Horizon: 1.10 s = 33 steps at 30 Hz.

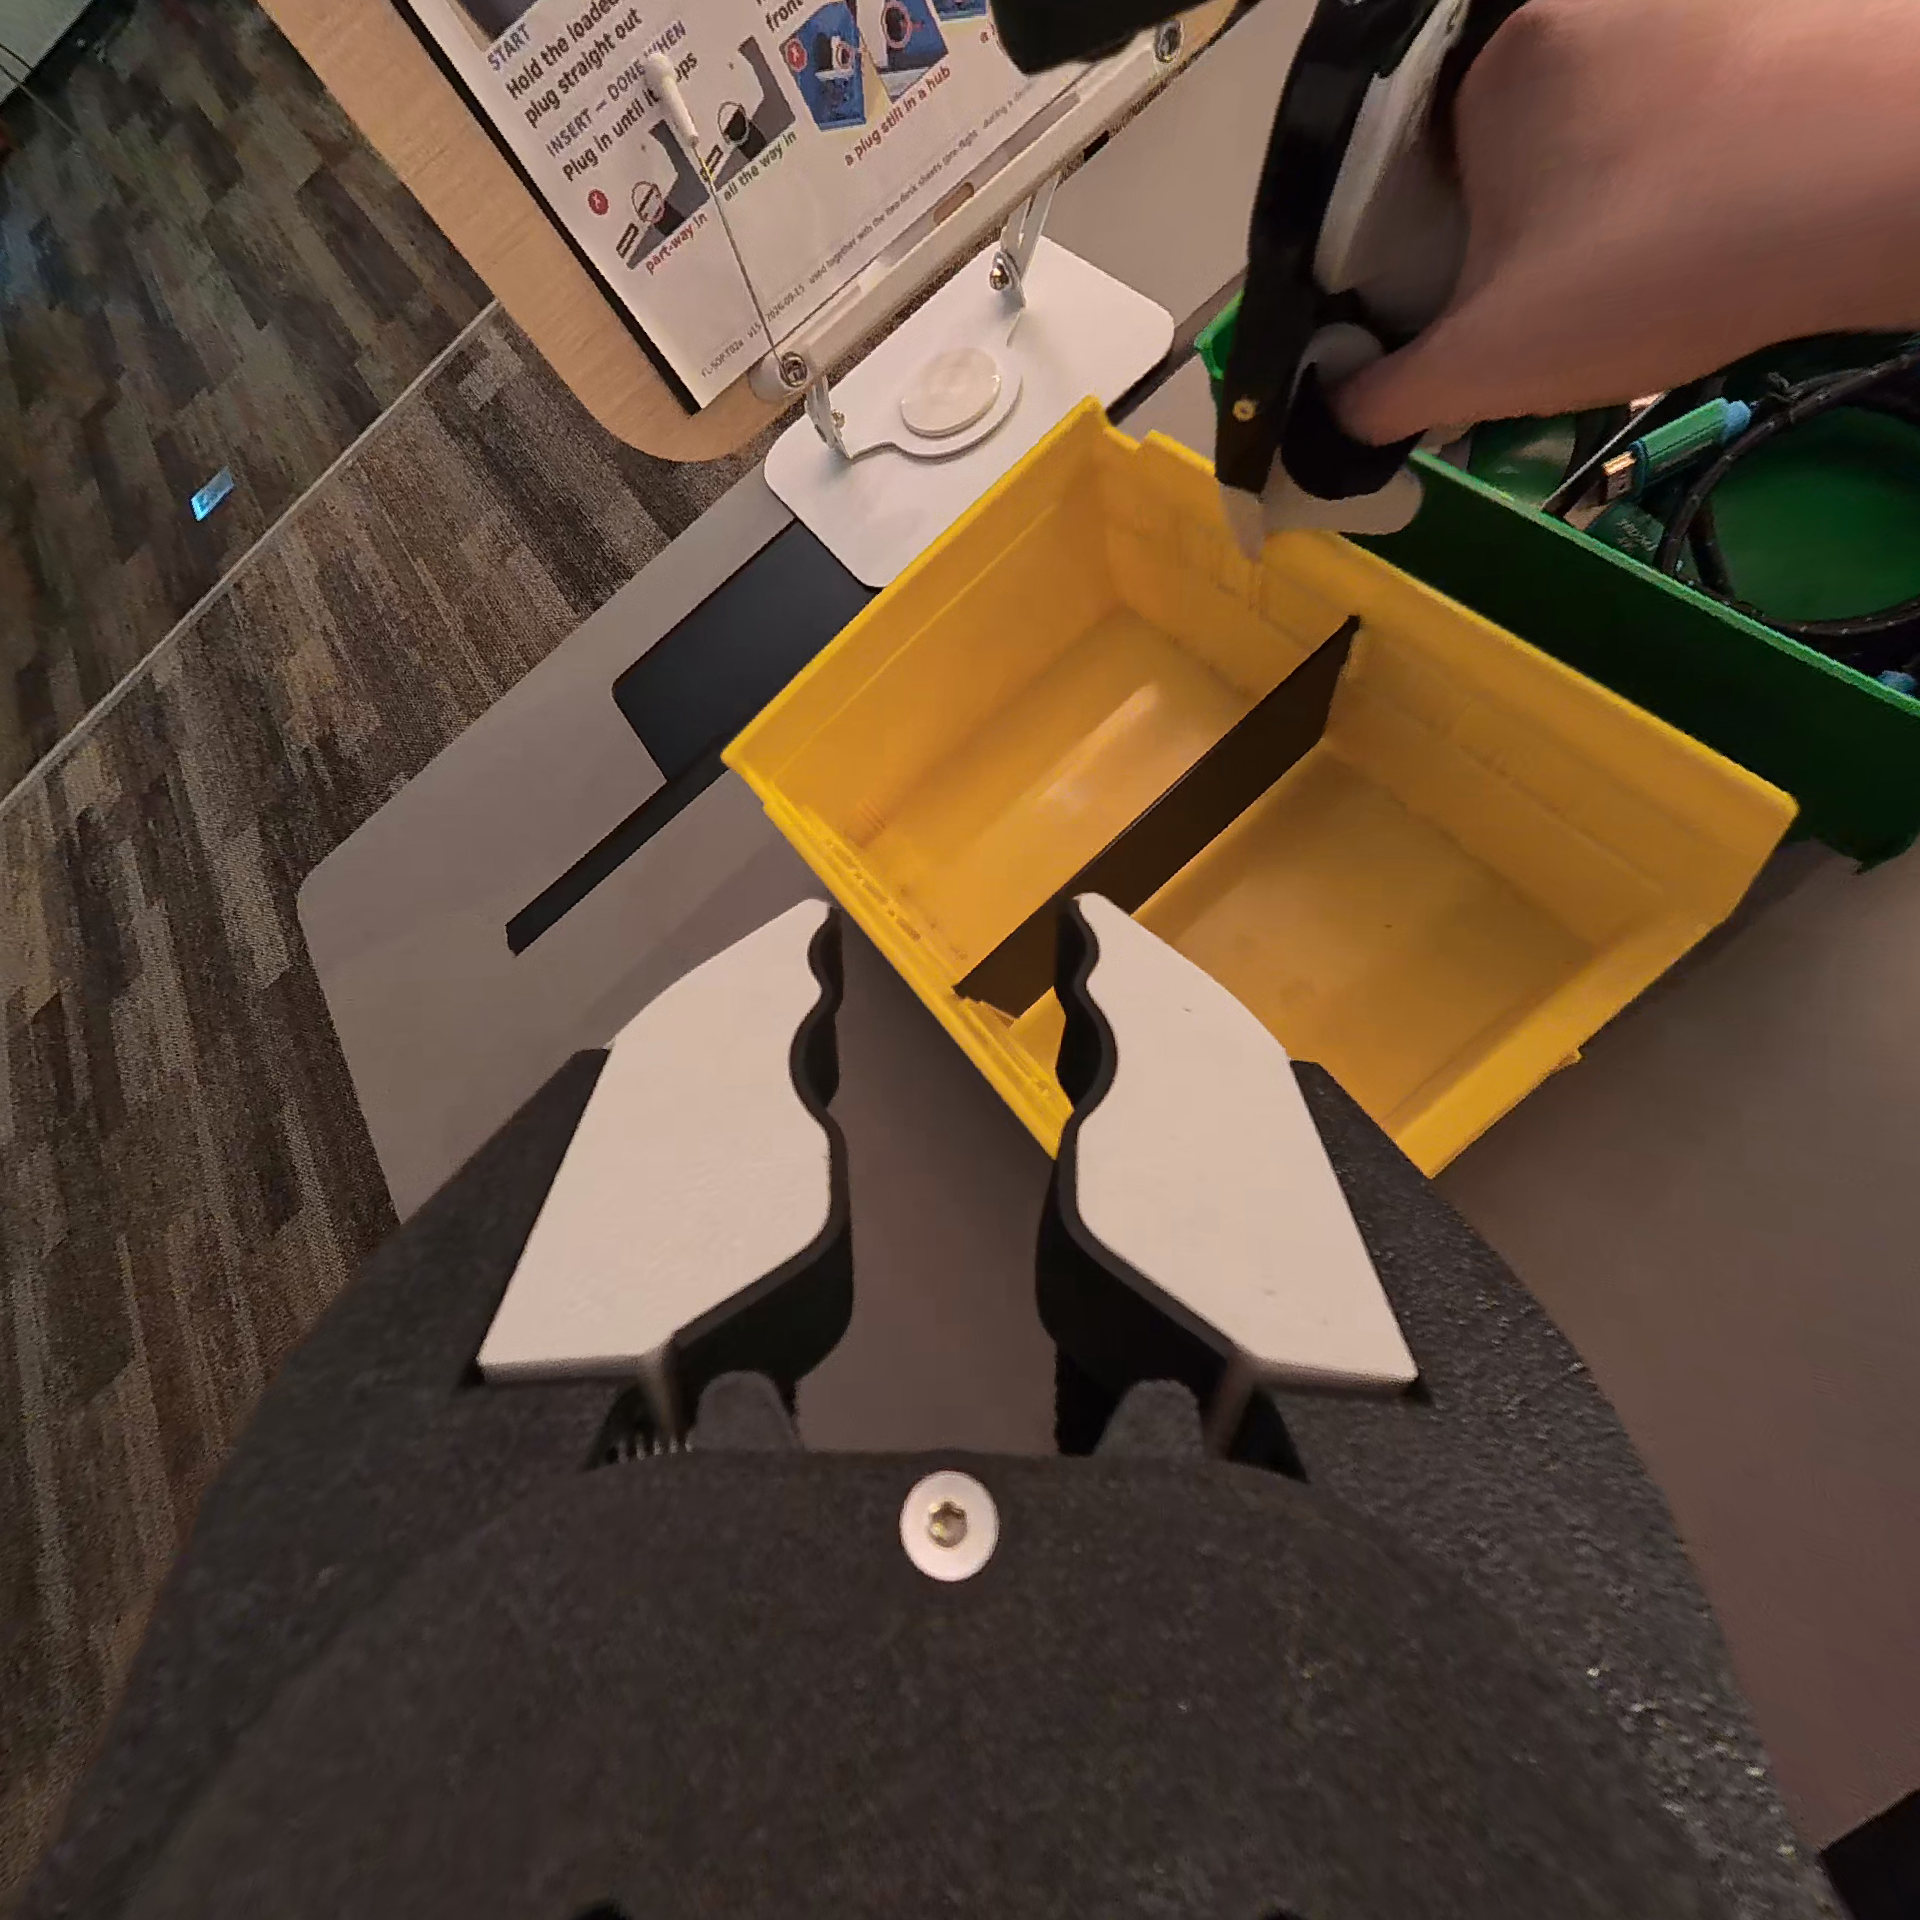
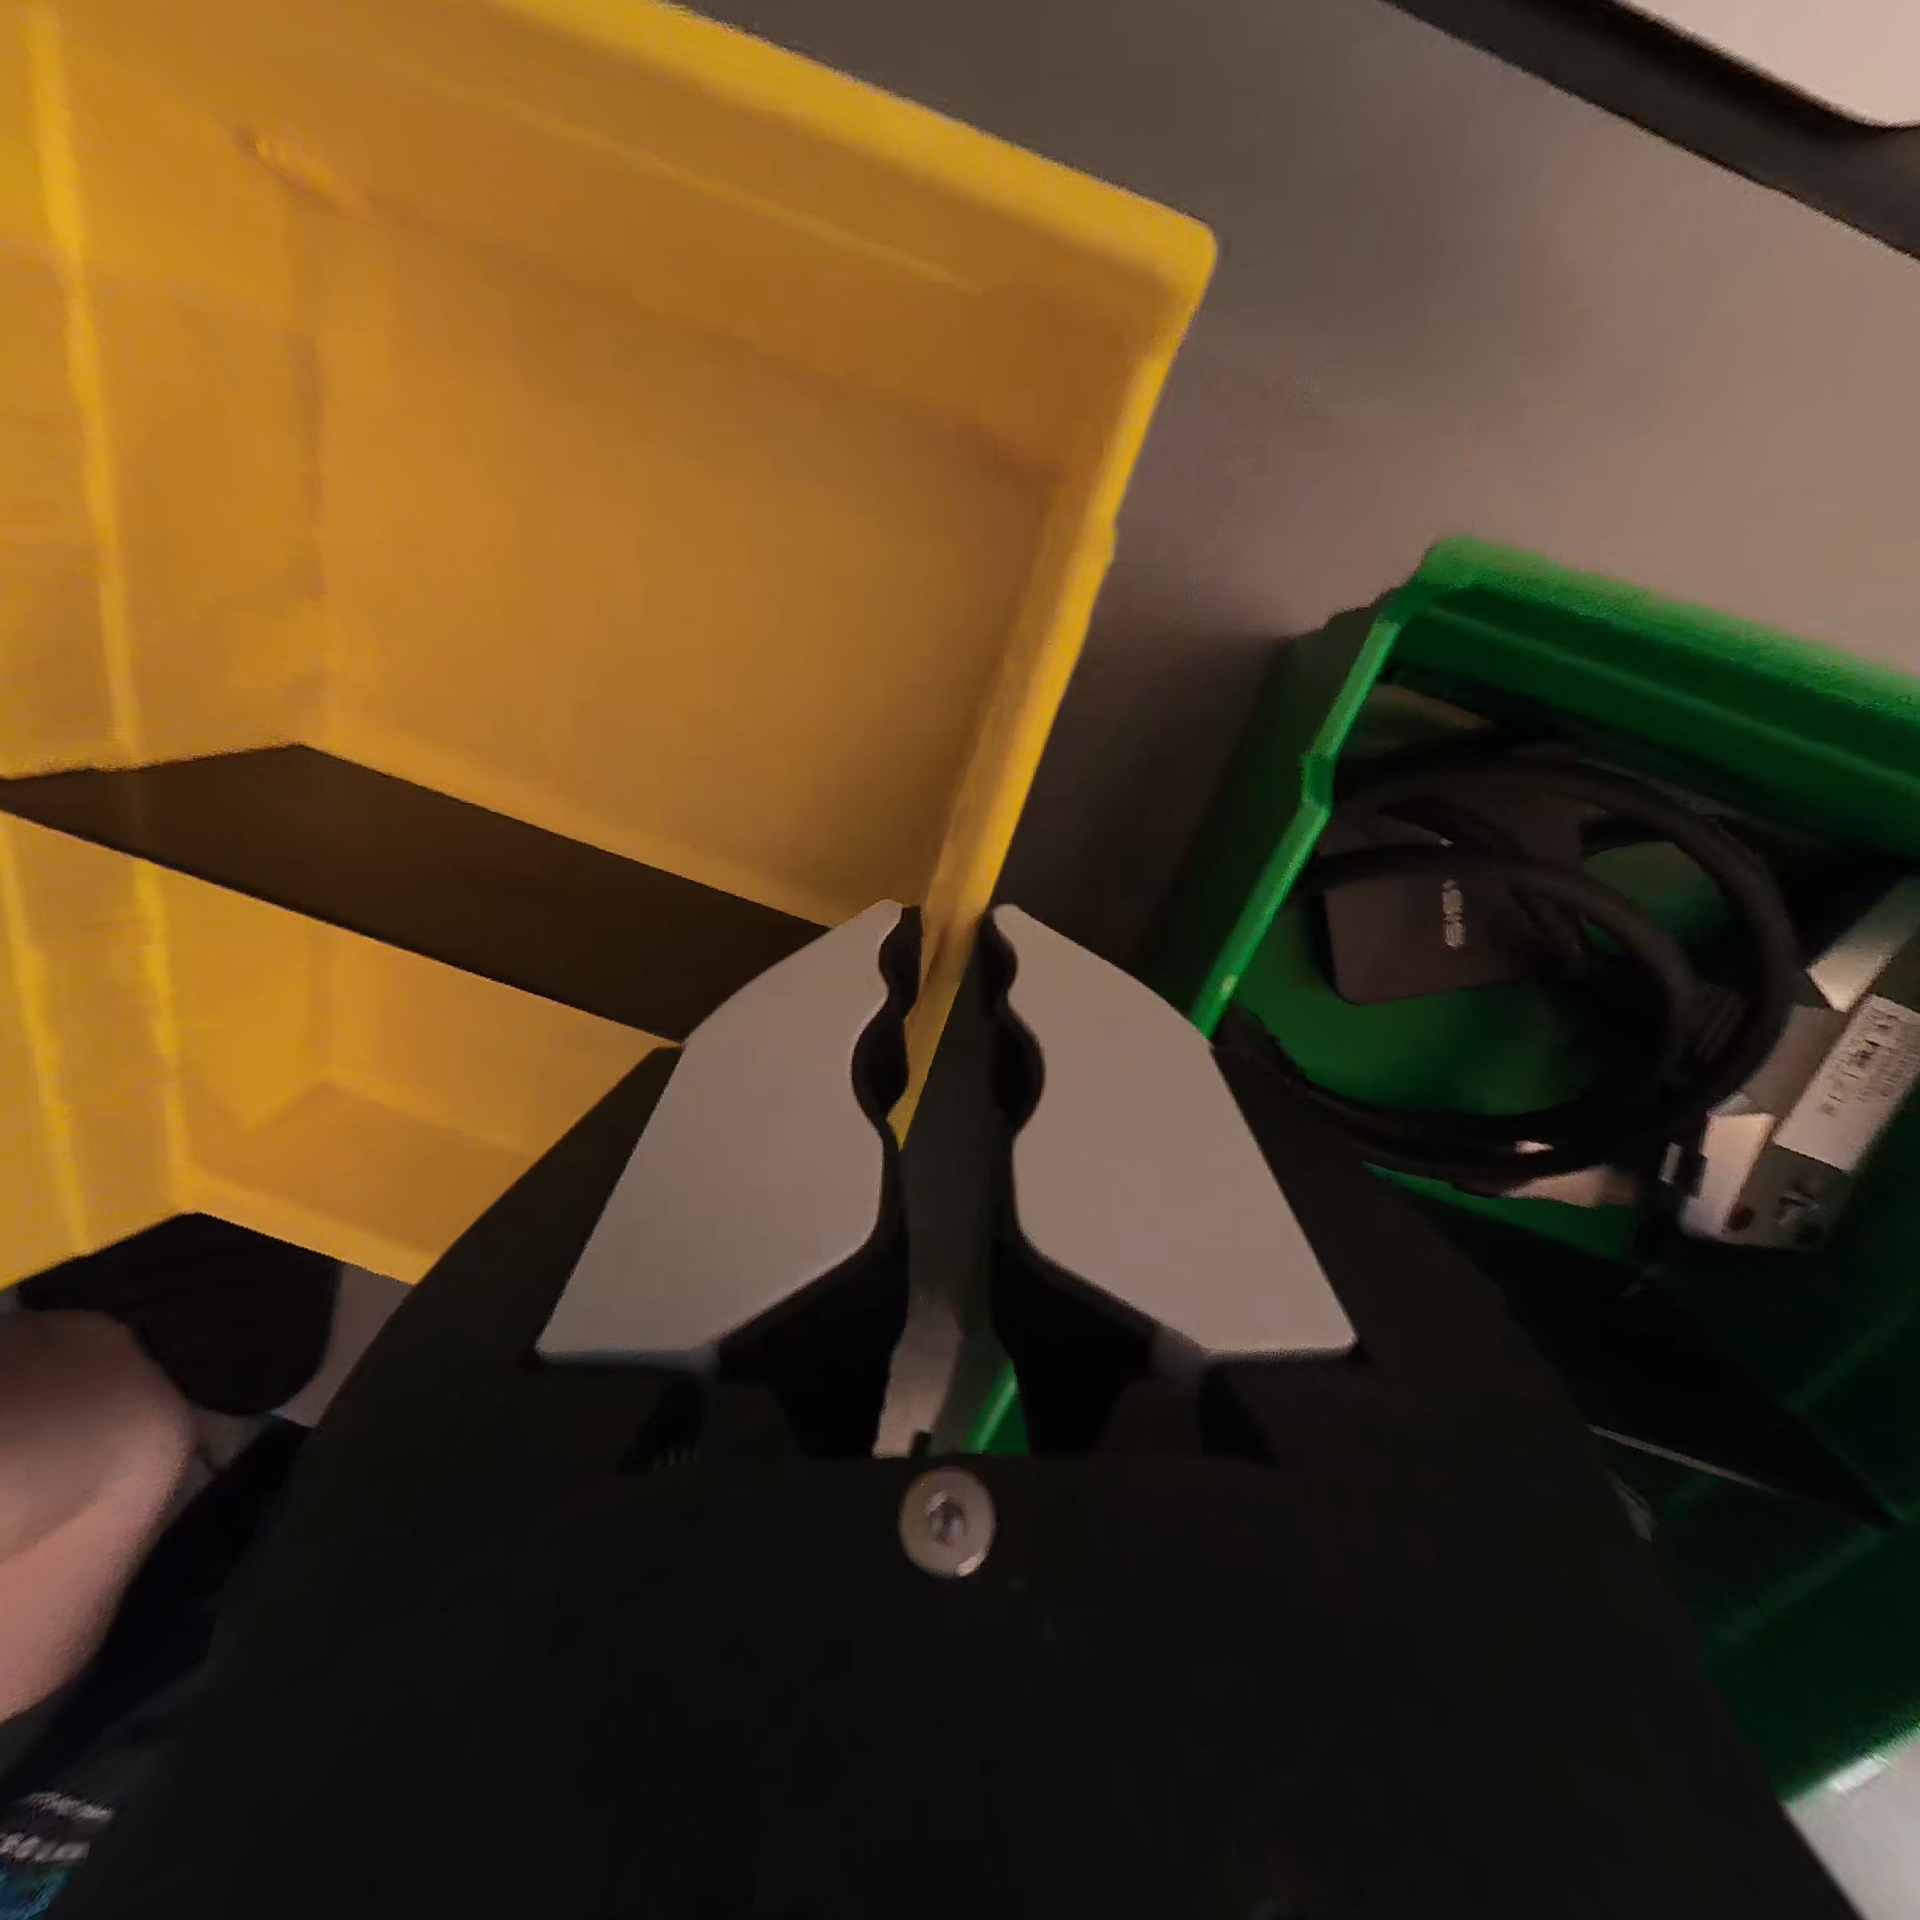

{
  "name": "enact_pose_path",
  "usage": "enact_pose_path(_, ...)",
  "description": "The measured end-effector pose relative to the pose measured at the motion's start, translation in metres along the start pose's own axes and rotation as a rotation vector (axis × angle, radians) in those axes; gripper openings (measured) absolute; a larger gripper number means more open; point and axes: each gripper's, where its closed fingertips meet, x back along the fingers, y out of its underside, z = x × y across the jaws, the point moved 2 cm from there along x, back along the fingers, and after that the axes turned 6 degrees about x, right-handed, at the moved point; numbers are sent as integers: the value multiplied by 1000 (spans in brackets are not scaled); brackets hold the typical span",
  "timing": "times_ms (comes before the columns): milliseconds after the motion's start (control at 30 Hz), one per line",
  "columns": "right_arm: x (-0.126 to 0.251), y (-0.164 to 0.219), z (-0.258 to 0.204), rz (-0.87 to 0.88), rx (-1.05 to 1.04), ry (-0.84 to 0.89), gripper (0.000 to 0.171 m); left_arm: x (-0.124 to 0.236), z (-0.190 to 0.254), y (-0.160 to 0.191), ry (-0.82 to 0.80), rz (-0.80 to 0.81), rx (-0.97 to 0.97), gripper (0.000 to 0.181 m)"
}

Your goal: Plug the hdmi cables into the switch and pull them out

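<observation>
My left gripper (image 1: 951,935) is open and empty, just in front of the near corner of a yellow bin (image 1: 790,790). A black divider (image 1: 1195,800) splits the bin into two compartments, and both are bare. My right gripper (image 1: 1252,535), held by a hand (image 1: 1662,208), reaches down onto the bin's far wall. In the right wrist view the gripper (image 2: 951,925) is shut on that yellow wall (image 2: 1091,468). A green bin (image 2: 1278,831) to the right holds coiled black cables (image 2: 1351,1091), a dark flat box (image 2: 1392,935) and a silver box (image 2: 1849,1091).
The green bin (image 1: 1610,613) stands against the yellow bin's right side. An instruction board (image 1: 810,135) on a white stand base (image 1: 977,416) is behind the bins. The grey table's edge (image 1: 343,987) runs down the left, with carpet floor (image 1: 156,727) beyond. Left tips to right tips: about 25 centimetres.
</observation>
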Motion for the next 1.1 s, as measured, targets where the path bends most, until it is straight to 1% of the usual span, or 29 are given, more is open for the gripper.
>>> enact_pose_path(67, -7, -4, -6, -19, -10, -30, 11, 0, -1, 0, 0, 1, 4, 39)
enact_pose_path(133, -21, -3, -9, -81, -8, -33, 11, -1, -3, 1, -1, -2, 8, 39)
enact_pose_path(200, -35, -3, -8, -120, 6, 12, 8, -2, -4, 1, -3, -4, 10, 39)
enact_pose_path(300, -47, -7, -4, -132, 30, 98, 11, -2, -5, 2, 0, -8, 12, 38)
enact_pose_path(367, -48, -11, -4, -120, 38, 115, 12, -4, -5, 3, -2, -15, 8, 38)
enact_pose_path(500, -51, -10, -2, -157, 23, 116, 16, -7, -4, 4, -8, -29, -6, 38)
enact_pose_path(633, -52, -11, -2, -165, -5, 101, 14, -9, -2, 4, -12, -39, -18, 38)
enact_pose_path(700, -52, -11, -3, -167, -16, 74, 11, -9, -2, 5, -13, -42, -23, 38)
enact_pose_path(767, -53, -12, -7, -156, -59, 5, 5, -8, -3, 5, -14, -39, -24, 38)
enact_pose_path(867, -53, -11, -8, -163, -112, -50, 5, -6, -7, 5, -16, -28, -12, 37)
enact_pose_path(967, -47, -12, -14, -184, -151, -96, 5, -3, -13, 5, -22, -13, 9, 37)
enact_pose_path(1100, -32, -18, -19, -211, -117, -50, 6, -1, -19, 7, -28, -8, 32, 36)
